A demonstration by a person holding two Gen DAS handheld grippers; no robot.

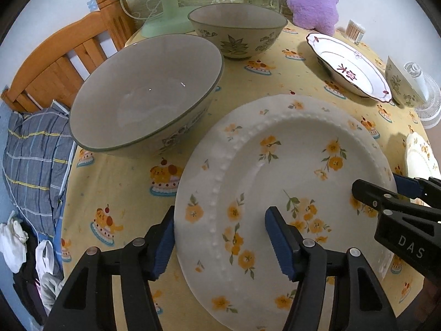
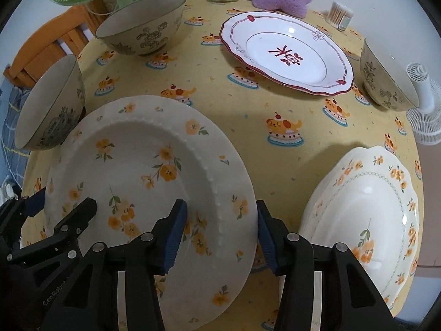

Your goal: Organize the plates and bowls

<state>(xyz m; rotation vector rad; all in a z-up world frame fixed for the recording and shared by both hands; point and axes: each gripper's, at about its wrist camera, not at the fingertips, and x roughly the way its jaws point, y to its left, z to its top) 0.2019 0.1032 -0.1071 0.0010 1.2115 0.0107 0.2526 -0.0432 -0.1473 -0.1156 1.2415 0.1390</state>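
Both grippers straddle the flowered plate (image 1: 289,165) rim on the worktop (image 2: 248,115): left gripper (image 1: 220,237) and right gripper (image 2: 220,234) half-open, pads not yet pressing

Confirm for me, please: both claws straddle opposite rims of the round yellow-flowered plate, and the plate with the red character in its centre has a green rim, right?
Not quite. The plate with the red character has a dark red rim, not green; the right wrist view shows it clearly. The rest holds: the left claw and right claw each straddle an opposite rim of the yellow-flowered plate.
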